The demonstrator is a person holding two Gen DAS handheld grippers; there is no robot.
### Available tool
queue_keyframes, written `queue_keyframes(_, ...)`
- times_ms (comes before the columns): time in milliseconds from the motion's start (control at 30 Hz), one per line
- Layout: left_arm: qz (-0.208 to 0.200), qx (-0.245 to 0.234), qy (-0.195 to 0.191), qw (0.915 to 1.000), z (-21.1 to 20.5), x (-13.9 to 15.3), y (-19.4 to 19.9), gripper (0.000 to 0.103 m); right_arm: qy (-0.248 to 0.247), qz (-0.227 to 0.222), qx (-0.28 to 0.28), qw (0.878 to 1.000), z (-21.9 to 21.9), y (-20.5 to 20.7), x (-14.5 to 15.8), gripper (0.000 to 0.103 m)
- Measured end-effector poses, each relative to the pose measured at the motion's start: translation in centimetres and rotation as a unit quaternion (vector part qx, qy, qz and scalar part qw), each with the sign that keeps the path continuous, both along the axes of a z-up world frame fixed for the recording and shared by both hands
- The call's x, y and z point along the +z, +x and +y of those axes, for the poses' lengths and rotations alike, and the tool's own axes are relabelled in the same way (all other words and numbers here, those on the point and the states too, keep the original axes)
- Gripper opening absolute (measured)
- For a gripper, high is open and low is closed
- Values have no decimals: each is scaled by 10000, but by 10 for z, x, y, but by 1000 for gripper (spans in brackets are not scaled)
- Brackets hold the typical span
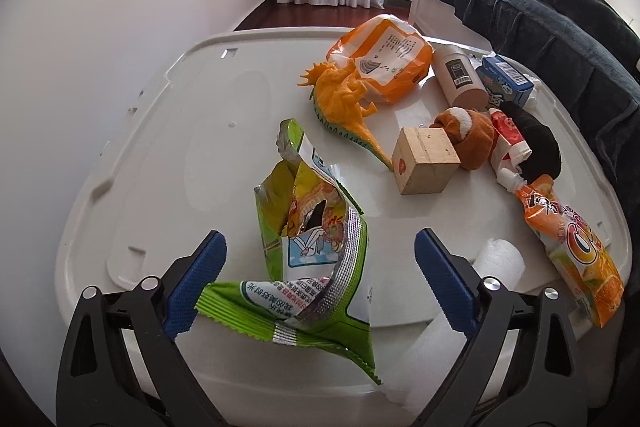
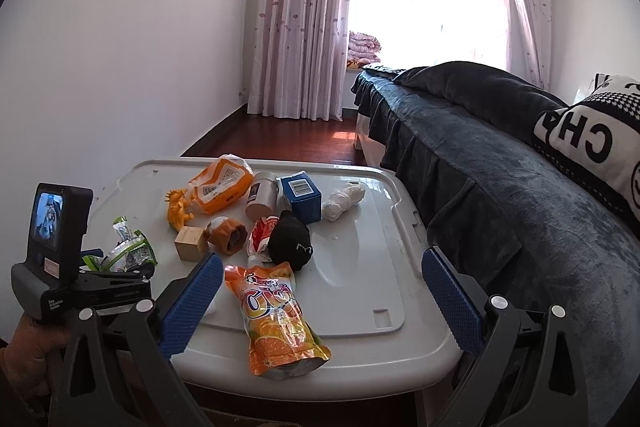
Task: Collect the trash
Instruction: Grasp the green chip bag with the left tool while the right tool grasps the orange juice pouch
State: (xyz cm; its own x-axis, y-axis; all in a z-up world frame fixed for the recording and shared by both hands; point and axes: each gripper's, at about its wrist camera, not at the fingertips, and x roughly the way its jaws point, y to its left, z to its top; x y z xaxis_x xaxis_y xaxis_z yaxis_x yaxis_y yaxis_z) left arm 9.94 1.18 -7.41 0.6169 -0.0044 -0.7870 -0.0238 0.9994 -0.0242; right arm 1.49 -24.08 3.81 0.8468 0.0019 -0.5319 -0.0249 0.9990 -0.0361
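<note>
Green snack wrapper (image 1: 316, 259): torn open and crumpled, lying on the white plastic lid (image 1: 160, 147) in the lower centre of the left wrist view, between the blue pads of the left gripper (image 1: 320, 255). That gripper's jaws stand wide apart; contact between either pad and the wrapper cannot be confirmed.

Right gripper (image 2: 320, 291): jaws likewise spread wide, holding nothing. An orange juice pouch (image 2: 276, 323) lies between its fingers, in the lower centre of the right wrist view, its lower end past the lid's near edge.

Other items, upper right of the left wrist view: orange packet (image 1: 384, 55), toy dinosaur (image 1: 344, 99), wooden block (image 1: 424, 161), brown plush (image 1: 468, 135), cylindrical container (image 1: 460, 75), blue carton (image 1: 506, 81). A white crumpled wad (image 2: 344, 201) lies beside the carton.
</note>
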Motion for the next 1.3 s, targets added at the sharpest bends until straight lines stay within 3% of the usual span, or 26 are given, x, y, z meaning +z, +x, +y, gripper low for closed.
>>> queue_keyframes(33,49,-88,-61,9999,1,-3,1,52,10,1,5,10000,0,0,0,98)
queue_keyframes(167,-2,-75,-418,9991,13,-5,-1,47,-150,46,61,9999,8,1,-4,98)
queue_keyframes(367,-208,-39,-419,9989,22,10,-19,45,-325,213,84,9992,10,11,-20,98)
queue_keyframes(700,-495,-242,-533,9971,23,46,-58,45,-359,1160,543,9911,32,56,-80,98)
queue_keyframes(867,-512,-332,-560,9966,22,50,-67,45,-444,1554,657,9847,41,80,-113,98)
queue_keyframes(1067,-512,-366,-587,9963,23,49,-69,45,-590,1630,840,9813,48,85,-125,97)
queue_keyframes(1133,-496,-378,-591,9963,22,47,-69,46,-655,1592,854,9814,51,86,-124,85)
queue_keyframes(1167,-481,-387,-608,9962,21,47,-68,46,-729,1563,828,9815,52,87,-124,65)
queue_keyframes(1300,-445,-428,-601,9963,19,45,-67,46,-847,1545,828,9809,53,86,-123,58)
